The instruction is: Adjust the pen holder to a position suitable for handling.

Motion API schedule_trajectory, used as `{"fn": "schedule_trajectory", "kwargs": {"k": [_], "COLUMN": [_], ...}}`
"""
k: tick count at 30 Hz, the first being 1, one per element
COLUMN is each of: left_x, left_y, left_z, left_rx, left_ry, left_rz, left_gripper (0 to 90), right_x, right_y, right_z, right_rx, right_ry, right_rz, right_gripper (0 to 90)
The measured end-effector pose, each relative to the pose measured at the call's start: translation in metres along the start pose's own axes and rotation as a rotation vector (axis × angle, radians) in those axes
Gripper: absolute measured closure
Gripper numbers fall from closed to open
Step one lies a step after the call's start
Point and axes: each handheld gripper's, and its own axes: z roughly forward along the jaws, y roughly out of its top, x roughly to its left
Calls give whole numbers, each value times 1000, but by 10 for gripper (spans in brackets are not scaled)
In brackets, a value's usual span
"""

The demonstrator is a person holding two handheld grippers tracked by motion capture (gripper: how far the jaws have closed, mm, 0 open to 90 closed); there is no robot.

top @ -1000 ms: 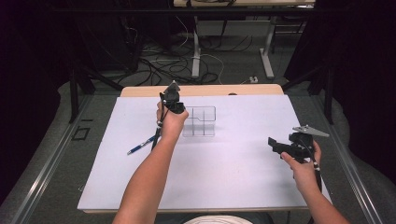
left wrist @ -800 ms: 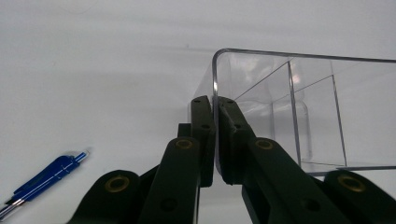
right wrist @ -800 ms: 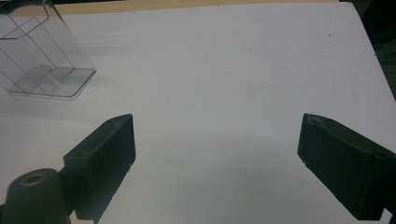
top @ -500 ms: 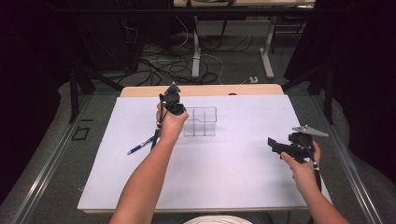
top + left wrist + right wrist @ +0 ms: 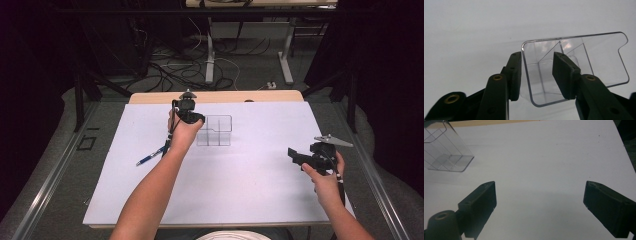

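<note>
The left gripper (image 5: 192,116) is sitting at the far-left part of the white table sheet (image 5: 250,195), right at the left end of the clear plastic organizer (image 5: 216,131). In the left gripper view its jaws are straddling the organizer's (image 5: 574,65) near wall: one pad is standing outside the rim, the other inside the compartment, w/ a visible gap on each side of the wall. The jaws have just been opening, so the grip is released, w/ the wall between the pads but not pinched.

The organizer is resting upright on the sheet, near the far edge, left of centre, w/ dividers splitting it into compartments. A blue pen (image 5: 152,156) is lying on the sheet just left of the person's left forearm, well apart from the organizer.

The right gripper (image 5: 295,156) is hovering near the right edge of the sheet, well apart from the organizer (image 5: 446,152). Its jaws are standing wide apart, w/ bare sheet (image 5: 544,170) between them & nothing grasped.

Open room: the whole middle & near half of the sheet between the two forearms is free. The bare wooden table edge (image 5: 270,96) is showing beyond the sheet's far edge, close behind the organizer.
</note>
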Motion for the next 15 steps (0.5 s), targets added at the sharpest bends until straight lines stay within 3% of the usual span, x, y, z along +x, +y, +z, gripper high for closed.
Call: {"fn": "schedule_trajectory", "kwargs": {"k": [7, 12, 15], "left_x": [0, 5, 10], "left_y": [-1, -3, -4], "left_z": [-8, -15, -20], "left_rx": [-49, -96, -103], "left_ry": [-34, -53, -73], "left_rz": [64, 71, 52], "left_gripper": [492, 425, 396], "right_x": [-1, -1, -1], "right_y": [0, -1, -1], "right_z": [-1, 0, 0], "right_rx": [1, 2, 1], "right_ry": [-6, -7, -8], "right_rz": [1, 2, 1], "right_gripper": [109, 109, 109]}}
